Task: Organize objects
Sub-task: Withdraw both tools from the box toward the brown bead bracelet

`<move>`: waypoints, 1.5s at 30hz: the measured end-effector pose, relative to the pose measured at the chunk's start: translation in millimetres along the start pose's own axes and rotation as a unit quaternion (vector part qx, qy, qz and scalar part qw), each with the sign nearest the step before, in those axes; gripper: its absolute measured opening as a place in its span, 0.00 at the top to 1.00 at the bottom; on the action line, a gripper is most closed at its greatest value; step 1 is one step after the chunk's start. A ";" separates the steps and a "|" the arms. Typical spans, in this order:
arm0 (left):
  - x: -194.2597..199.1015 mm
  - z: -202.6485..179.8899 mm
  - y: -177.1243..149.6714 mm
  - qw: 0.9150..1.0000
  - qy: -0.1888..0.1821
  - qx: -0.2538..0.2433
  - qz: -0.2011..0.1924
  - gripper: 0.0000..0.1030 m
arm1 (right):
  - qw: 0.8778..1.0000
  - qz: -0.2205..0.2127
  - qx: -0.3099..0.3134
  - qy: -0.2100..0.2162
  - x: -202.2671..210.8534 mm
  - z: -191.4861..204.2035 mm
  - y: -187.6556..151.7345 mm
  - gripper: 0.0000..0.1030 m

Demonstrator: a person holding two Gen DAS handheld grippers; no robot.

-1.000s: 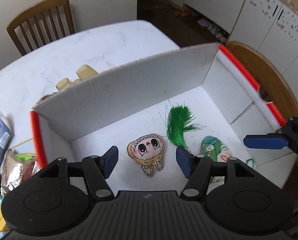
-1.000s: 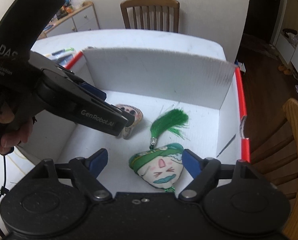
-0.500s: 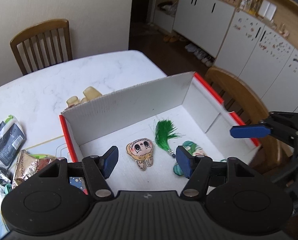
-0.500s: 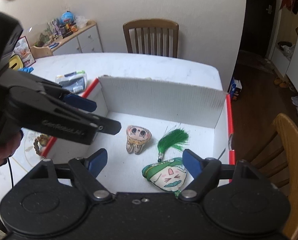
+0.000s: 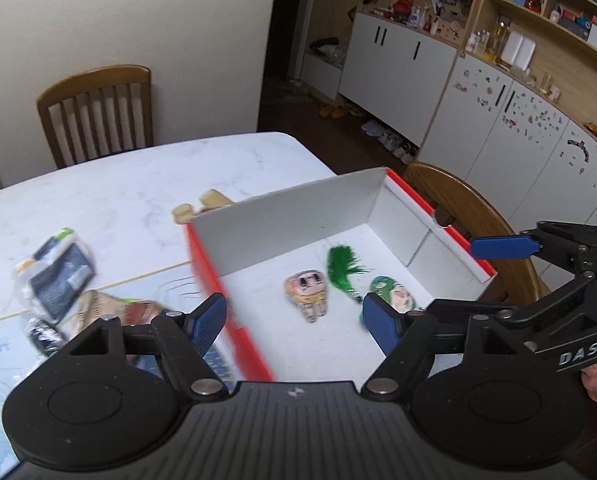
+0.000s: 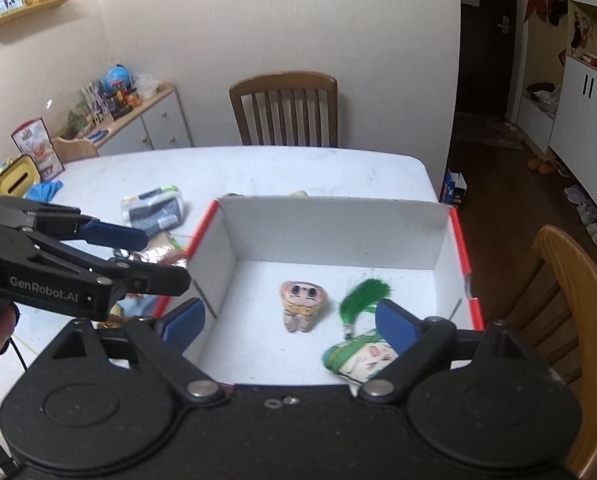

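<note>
Left wrist view: left tool (image 5: 294,322) jaws opening, empty, above white red-rimmed box (image 5: 298,216) on bench (image 5: 110,200). Inside lie tan face doll (image 5: 307,294) and green-tasselled doll (image 5: 390,296); packets (image 5: 60,276) left of the box.

Right wrist view: right tool (image 6: 290,320) jaws opening wide, empty; tan face doll (image 6: 303,300) mid-floor, green-tasselled doll (image 6: 358,356) partly behind right finger.

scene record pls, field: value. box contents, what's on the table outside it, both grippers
box: white box with red rim, open top, on the white table
in box: tan face charm; green face charm with green tassel, lying apart from the tan one
outside box: dark packet and foil snack bag to its left; other clutter blurred
left gripper: jaws opening, nothing between them
right gripper: jaws opening, nothing gripped, above the box
</note>
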State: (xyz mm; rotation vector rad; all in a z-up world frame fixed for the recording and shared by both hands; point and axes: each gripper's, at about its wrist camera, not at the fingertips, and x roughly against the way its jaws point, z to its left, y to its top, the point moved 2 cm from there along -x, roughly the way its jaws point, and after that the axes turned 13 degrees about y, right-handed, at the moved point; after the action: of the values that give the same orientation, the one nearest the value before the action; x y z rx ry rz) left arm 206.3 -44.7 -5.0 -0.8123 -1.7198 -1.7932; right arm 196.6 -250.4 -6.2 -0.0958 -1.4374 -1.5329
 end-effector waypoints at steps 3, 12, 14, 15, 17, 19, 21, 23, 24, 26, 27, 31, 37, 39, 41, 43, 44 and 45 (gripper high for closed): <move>10.1 18.3 -7.1 1.000 0.009 0.006 -0.013 0.23 | 1.000 -0.011 0.001 -0.002 -0.7 14.5 -1.5 0.05; 26.2 77.6 -27.3 0.999 0.031 0.031 -0.027 0.12 | 1.000 -0.018 0.006 0.001 -11.4 61.1 -5.1 0.03; 28.2 89.4 -32.5 0.999 0.030 0.033 -0.031 0.12 | 1.000 -0.015 0.005 0.002 -15.6 70.9 -7.1 0.03; 28.3 95.4 -35.0 0.999 0.028 0.033 -0.031 0.12 | 1.000 -0.013 0.004 0.004 -17.9 75.6 -8.3 0.03; 28.4 104.9 -40.1 0.999 0.023 0.032 -0.034 0.11 | 1.000 -0.008 0.003 0.010 -23.5 85.1 -10.7 0.03; 27.9 114.0 -45.6 0.999 0.020 0.028 -0.037 0.03 | 1.000 -0.001 0.006 0.015 -29.5 95.7 -13.4 0.03; 26.7 123.6 -51.1 0.999 0.015 0.028 -0.044 0.00 | 1.000 0.005 0.011 0.020 -36.4 108.2 -15.9 0.03; 23.5 131.4 -56.3 0.999 0.005 0.025 -0.045 0.00 | 1.000 0.012 0.016 0.024 -43.7 118.6 -18.6 0.03; 21.0 135.1 -59.5 0.999 0.003 0.024 -0.045 0.00 | 0.999 0.017 0.017 0.026 -47.8 123.5 -19.8 0.03; 16.0 142.7 -65.5 0.999 0.001 0.017 -0.049 0.00 | 0.999 0.027 0.019 0.032 -57.1 133.5 -23.1 0.03; 13.2 145.9 -68.4 0.999 -0.001 0.012 -0.050 0.00 | 0.999 0.034 0.020 0.038 -62.3 138.3 -24.9 0.03; 2.1 158.9 -79.1 0.999 -0.013 0.001 -0.044 0.00 | 0.997 0.056 0.028 0.047 -83.1 156.9 -33.6 0.04; -19.6 176.2 -94.1 0.999 -0.027 -0.016 -0.026 0.00 | 0.996 0.079 0.020 0.035 -112.1 170.6 -45.9 0.05; -27.3 179.6 -98.5 0.999 -0.023 -0.022 -0.021 0.00 | 0.996 0.083 0.012 0.025 -121.1 172.4 -50.1 0.06; -34.6 182.9 -102.1 0.999 -0.018 -0.031 -0.019 0.00 | 0.996 0.086 0.001 0.017 -130.0 173.0 -53.4 0.07; -41.1 186.3 -104.9 0.999 -0.015 -0.035 -0.018 0.00 | 0.996 0.088 -0.005 0.005 -137.5 174.8 -56.7 0.08; -44.1 188.0 -105.5 0.999 -0.015 -0.037 -0.017 0.00 | 0.996 0.088 -0.009 -0.001 -141.7 174.5 -57.4 0.09; -46.9 189.2 -106.2 0.999 -0.015 -0.040 -0.016 0.00 | 0.996 0.089 -0.012 -0.006 -144.5 175.2 -58.6 0.10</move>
State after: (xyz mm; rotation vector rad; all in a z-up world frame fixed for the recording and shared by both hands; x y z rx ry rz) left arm 173.7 148.4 -109.4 -0.8542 -1.6978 -1.8914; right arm 135.7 -39.6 -88.9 -0.2419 -1.3813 -1.4064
